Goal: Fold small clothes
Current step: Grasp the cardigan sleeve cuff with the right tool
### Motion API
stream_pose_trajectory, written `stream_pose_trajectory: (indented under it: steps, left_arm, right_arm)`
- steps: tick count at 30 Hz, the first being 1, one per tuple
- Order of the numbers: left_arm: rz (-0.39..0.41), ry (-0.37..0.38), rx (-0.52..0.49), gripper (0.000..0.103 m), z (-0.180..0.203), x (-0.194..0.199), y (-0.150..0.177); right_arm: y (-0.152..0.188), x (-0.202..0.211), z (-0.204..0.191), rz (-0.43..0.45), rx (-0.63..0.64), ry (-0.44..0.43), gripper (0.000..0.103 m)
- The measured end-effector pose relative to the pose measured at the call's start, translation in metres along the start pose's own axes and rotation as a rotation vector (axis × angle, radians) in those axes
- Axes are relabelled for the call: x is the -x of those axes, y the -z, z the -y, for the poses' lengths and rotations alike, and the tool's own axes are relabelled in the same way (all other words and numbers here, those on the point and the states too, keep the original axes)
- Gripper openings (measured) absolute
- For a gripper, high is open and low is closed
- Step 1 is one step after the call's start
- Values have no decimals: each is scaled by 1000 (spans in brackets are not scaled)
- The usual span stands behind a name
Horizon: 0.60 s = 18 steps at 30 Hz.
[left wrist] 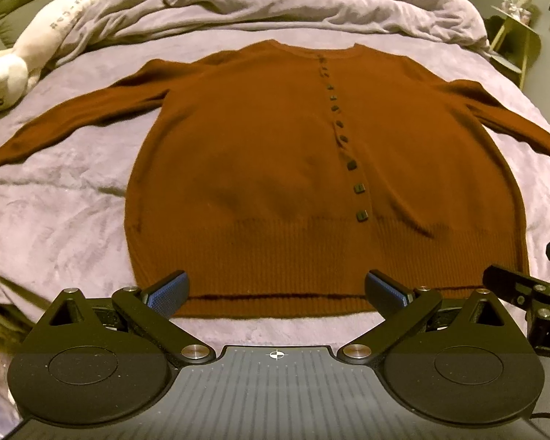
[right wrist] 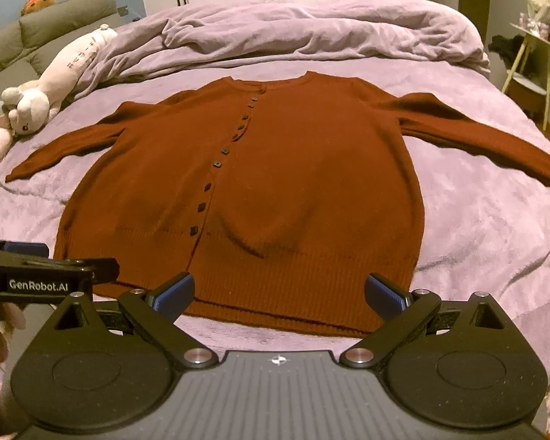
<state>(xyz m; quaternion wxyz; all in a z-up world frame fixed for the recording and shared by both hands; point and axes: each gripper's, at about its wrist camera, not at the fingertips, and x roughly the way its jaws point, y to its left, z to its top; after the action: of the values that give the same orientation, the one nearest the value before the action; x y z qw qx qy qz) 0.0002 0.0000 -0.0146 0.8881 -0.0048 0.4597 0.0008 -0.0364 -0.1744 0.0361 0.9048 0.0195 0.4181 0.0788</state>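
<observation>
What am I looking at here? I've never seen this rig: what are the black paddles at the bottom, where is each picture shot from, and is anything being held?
No robot: a person holds a two-finger gripper in each hand, each carrying a fisheye camera looking along its fingers. The black paddles are those grippers. One picture is from the left gripper, the other from the right gripper. Both are open with nothing between the blue pads. Ahead, a rust-brown cardigan lies flat and buttoned, sleeves spread, on a bed's lilac blanket. A rumpled duvet lies at the far end, with a white plush toy on the left. Folding has not begun.
</observation>
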Motion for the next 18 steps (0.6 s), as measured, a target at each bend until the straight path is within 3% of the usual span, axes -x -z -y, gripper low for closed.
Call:
stream_pose_trajectory:
  steps: [8, 15, 18]
  left_arm:
    - [-18, 9, 2, 103, 0, -4, 1]
    - [-33, 22, -12, 103, 5, -14, -5]
    - [-19, 19, -33, 103, 10, -20, -17]
  right_arm:
    - [-4, -8, 6, -57, -60, -35, 99]
    - [-7, -8, 35, 25, -200, -129, 98]
    - [-17, -14, 64, 56, -283, -124, 87]
